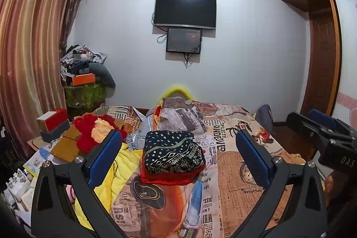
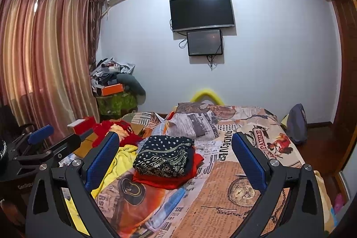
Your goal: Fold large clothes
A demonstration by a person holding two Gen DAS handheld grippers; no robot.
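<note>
Already folded, the dark patterned garment tops a red one at frame centre; beside it, lower left, lies unfolded yellow cloth. Both the left gripper and right gripper hover agape, empty. Best pinch the yellow cloth's corners, spreading flat first.

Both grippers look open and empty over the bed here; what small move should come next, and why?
Probably reach the left gripper toward the loose yellow garment. Both it and the right gripper are open and hold nothing, the dark patterned garment already sits folded on the red one, and the yellow one lies crumpled on the left.
</note>
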